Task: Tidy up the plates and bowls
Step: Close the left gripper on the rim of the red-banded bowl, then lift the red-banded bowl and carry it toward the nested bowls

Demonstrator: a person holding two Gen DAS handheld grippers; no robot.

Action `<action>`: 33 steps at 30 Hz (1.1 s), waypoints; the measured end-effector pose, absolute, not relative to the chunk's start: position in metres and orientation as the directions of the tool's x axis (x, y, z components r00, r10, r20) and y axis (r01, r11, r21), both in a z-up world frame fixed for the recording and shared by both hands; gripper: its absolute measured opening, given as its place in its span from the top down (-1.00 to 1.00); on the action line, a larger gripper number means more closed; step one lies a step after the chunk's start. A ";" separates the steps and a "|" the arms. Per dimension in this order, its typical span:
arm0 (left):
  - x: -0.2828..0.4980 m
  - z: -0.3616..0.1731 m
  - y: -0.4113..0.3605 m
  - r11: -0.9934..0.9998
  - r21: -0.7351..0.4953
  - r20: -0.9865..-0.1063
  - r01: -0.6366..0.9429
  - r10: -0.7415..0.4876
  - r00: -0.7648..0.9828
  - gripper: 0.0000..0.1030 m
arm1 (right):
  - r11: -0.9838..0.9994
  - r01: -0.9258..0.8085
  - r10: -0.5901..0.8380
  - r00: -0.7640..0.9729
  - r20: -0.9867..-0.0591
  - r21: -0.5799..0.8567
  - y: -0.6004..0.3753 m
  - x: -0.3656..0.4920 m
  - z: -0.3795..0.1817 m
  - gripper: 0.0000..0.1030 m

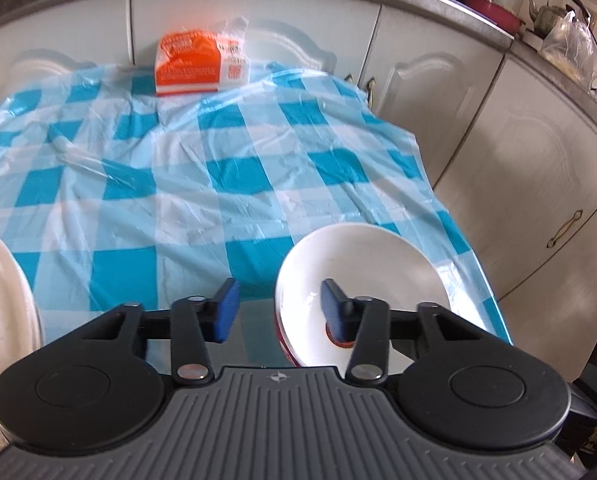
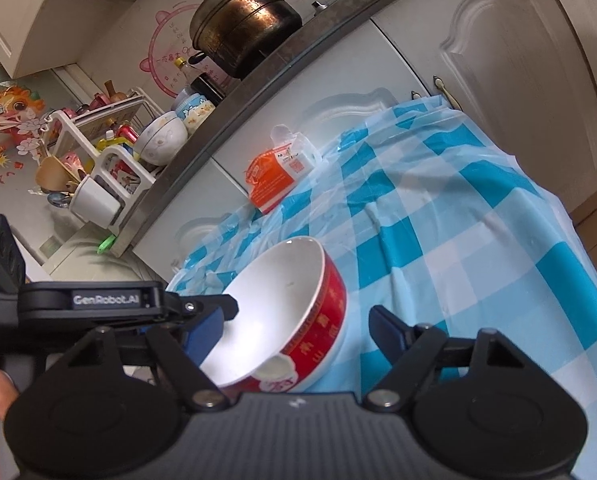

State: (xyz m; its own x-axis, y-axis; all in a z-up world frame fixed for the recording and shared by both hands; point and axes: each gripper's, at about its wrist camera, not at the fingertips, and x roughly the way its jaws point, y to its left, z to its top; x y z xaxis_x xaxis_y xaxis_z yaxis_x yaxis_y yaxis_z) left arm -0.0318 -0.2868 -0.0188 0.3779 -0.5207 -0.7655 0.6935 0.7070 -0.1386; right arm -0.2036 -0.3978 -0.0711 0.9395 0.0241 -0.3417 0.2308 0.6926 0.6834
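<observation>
The red-and-white bowl sits tilted at the table's near edge. Left gripper fingers straddle its rim, apart. Right gripper fingers flank it, not touching. Close squarely on the rim before lifting; beyond lies the orange packet.
</observation>
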 end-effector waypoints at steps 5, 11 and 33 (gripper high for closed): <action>-0.029 -0.030 -0.293 0.694 -0.168 -0.796 0.701 -0.515 0.319 0.22 | 0.692 0.227 0.040 0.935 -0.351 0.685 -0.397 -0.202 -0.074 -0.52; -0.032 -0.033 -0.296 0.684 -0.166 -0.801 0.711 -0.514 0.307 0.30 | 0.683 0.212 0.061 0.937 -0.343 0.699 -0.397 -0.202 -0.076 -0.32; -0.041 -0.022 -0.287 0.691 -0.252 -0.758 0.677 -0.576 0.306 0.46 | 0.668 0.244 0.016 0.940 -0.341 0.703 -0.396 -0.208 -0.071 -0.23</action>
